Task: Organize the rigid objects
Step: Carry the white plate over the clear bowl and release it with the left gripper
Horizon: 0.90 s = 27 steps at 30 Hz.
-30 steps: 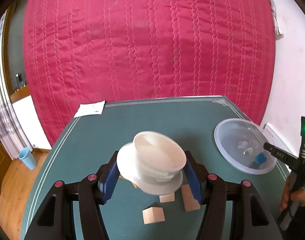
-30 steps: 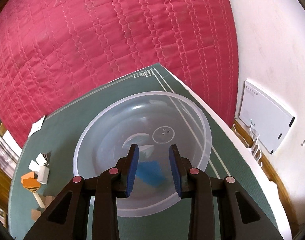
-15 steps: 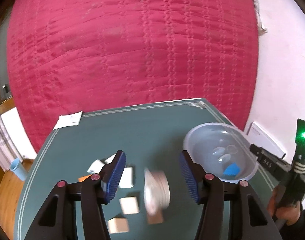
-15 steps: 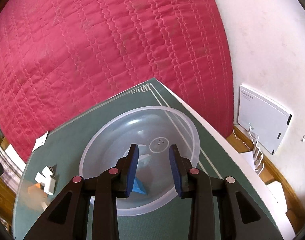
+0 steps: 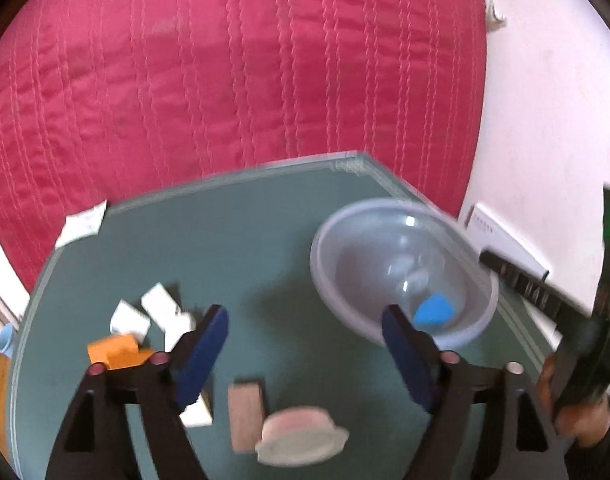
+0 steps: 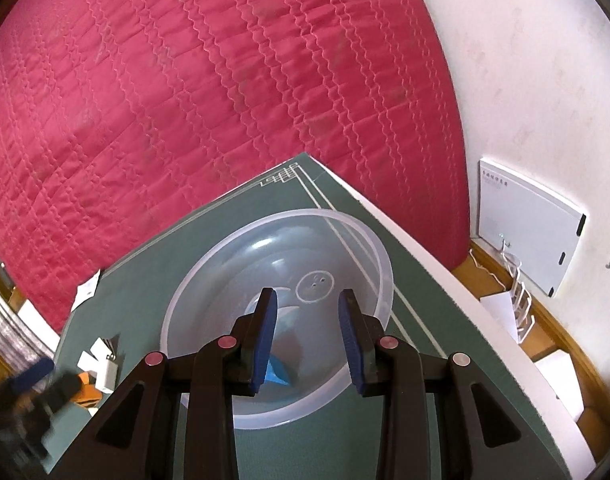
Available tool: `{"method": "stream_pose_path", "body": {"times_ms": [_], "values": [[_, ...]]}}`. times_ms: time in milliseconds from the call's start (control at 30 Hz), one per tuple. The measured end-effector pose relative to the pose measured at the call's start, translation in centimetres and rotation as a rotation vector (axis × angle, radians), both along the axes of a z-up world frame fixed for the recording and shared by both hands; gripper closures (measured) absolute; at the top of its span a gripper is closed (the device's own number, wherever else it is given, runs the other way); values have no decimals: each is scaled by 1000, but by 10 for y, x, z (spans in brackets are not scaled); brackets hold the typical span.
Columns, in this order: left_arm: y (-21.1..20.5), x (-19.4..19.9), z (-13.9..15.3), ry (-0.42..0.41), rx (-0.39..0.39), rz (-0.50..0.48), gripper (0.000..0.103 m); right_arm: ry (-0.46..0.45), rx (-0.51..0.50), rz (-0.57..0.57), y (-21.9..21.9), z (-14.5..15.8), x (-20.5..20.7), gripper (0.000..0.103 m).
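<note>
My left gripper (image 5: 305, 316) is open and empty above the green table (image 5: 245, 240). A white bowl (image 5: 301, 436) lies upside down on the table below it, beside a wooden block (image 5: 245, 416). White blocks (image 5: 153, 312) and an orange block (image 5: 113, 354) lie to the left. A clear plastic basin (image 5: 401, 268) at the right holds a blue block (image 5: 435, 312). My right gripper (image 6: 307, 300) is open and empty above the basin (image 6: 277, 312), with the blue block (image 6: 279, 372) under its left finger.
A red quilted cover (image 5: 233, 80) hangs behind the table. A paper slip (image 5: 83, 224) lies at the table's far left corner. A white wall panel (image 6: 529, 224) sits at the right. The table's right edge (image 6: 445, 280) is close to the basin.
My left gripper has opened and let go of the white bowl, which fell to the table and now lies upside down. The left view swung right. The right gripper has drawn back slightly.
</note>
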<state>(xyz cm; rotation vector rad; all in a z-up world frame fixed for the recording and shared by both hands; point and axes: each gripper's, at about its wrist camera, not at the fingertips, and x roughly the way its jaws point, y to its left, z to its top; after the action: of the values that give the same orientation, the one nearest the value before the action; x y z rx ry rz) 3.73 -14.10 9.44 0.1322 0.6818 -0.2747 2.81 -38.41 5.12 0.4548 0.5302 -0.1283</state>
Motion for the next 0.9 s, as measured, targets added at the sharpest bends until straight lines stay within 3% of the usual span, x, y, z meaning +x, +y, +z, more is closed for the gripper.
{"method": "stream_pose_path", "body": {"times_ms": [200,333,633,700,800,900], "values": [[20,-12,-41,110,33,29,19,10,-1,24,3,-1,2,68],[24,-10,-55,157,12,52,14,13,-3,32,5,-3,2,51],[6,-14,-64,155,52,35,14,9,-7,45,7,-2,2,50],[3,-14,-67,157,65,29,19,8,-7,47,7,-2,2,50],[0,-13,-73,169,84,18,35,10,-9,50,7,-2,3,50],[-2,-14,-72,159,91,15,36,10,-15,52,8,-1,2,50]]}}
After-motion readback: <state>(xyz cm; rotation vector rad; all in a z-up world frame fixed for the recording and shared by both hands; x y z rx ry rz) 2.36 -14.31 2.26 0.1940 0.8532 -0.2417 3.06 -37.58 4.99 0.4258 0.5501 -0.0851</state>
